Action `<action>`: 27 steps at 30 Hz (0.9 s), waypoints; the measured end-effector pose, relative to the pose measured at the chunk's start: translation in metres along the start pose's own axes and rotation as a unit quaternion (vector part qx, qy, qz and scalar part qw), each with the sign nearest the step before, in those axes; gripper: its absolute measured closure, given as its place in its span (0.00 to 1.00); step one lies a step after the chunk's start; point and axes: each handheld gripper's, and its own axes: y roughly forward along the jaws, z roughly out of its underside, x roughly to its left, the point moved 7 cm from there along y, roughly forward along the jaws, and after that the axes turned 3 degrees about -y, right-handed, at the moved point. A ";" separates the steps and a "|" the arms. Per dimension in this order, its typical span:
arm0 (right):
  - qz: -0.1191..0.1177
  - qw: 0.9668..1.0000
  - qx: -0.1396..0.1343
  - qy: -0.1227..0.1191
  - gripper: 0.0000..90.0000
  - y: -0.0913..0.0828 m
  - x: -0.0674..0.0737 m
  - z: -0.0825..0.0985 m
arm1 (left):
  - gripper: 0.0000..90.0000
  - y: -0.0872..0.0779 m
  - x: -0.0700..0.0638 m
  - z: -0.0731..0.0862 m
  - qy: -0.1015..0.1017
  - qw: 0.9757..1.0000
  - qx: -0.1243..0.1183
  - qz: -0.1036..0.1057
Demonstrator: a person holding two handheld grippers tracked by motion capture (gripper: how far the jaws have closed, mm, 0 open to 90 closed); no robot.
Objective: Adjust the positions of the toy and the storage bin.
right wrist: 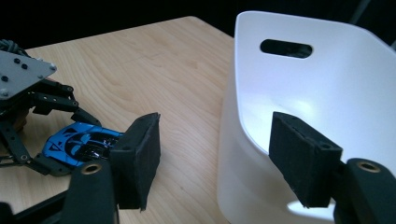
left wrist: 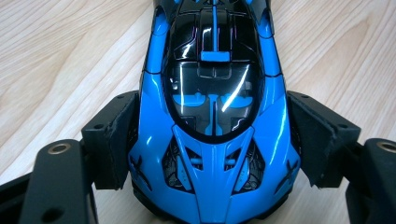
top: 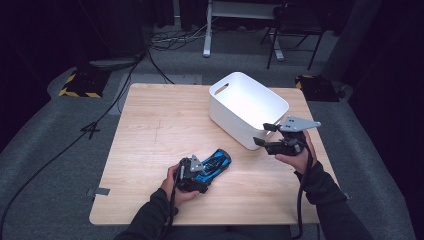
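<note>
Two tools work over a wooden bench (top: 150, 130). One, the left tool (top: 199, 176), is clenched on a blue and black toy car (top: 214, 163) that lies on the wood near the front edge, a little left of the middle. In the left tool view the car (left wrist: 214, 121) runs straight away between the two black jaws, roof up, and a pad (left wrist: 112, 140) presses on each flank, so the grip sits across the car's near end. The person's left hand (top: 176, 187) wraps the tool's body from below, with a dark sleeve behind it.

Off to the right, the right tool (top: 264, 135) is held clear of the bench in the person's right hand (top: 296, 159), just in front of a white bin (top: 247, 107) and pointing left. Its jaws stand apart with nothing between them; the pads (right wrist: 140, 158) grip no object. In the right tool view the bin (right wrist: 327, 93) stands just beyond the jaws, with an oval handle slot high in its far wall. Its inside, as far as can be seen, is bare white. That view also takes in the car (right wrist: 79, 144) and the left tool (right wrist: 70, 135) farther off, at the left.

The bin stands at the bench's far right, well apart from the car.
</note>
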 end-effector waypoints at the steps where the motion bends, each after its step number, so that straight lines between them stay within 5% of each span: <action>1: -0.002 1.000 0.008 -0.006 0.41 0.005 0.000 -0.001 | 0.27 -0.001 0.001 0.002 -0.004 1.000 0.002 0.000; 4: 0.024 0.999 0.032 -0.028 0.47 0.019 -0.003 -0.005 | 0.27 -0.007 0.011 0.007 -0.016 1.000 -0.002 -0.016; 8: 0.032 0.998 0.044 -0.006 0.51 0.028 -0.011 -0.006 | 0.27 -0.014 0.020 0.014 -0.026 1.000 0.000 -0.016; 9: 0.047 0.996 0.073 0.000 0.53 0.036 -0.017 -0.004 | 0.27 -0.019 0.024 0.019 -0.027 1.000 -0.001 -0.015; 12: 0.051 0.994 0.095 0.004 0.55 0.047 -0.023 0.000 | 0.27 -0.026 0.027 0.027 -0.025 1.000 0.000 -0.011; 20: 0.040 0.992 0.121 0.002 0.76 0.065 -0.027 0.004 | 0.27 -0.045 0.044 0.046 -0.046 0.998 -0.001 -0.036; 27: -0.010 0.993 0.115 -0.022 0.95 0.061 -0.018 0.006 | 0.27 -0.049 0.045 0.050 -0.051 0.998 -0.003 -0.035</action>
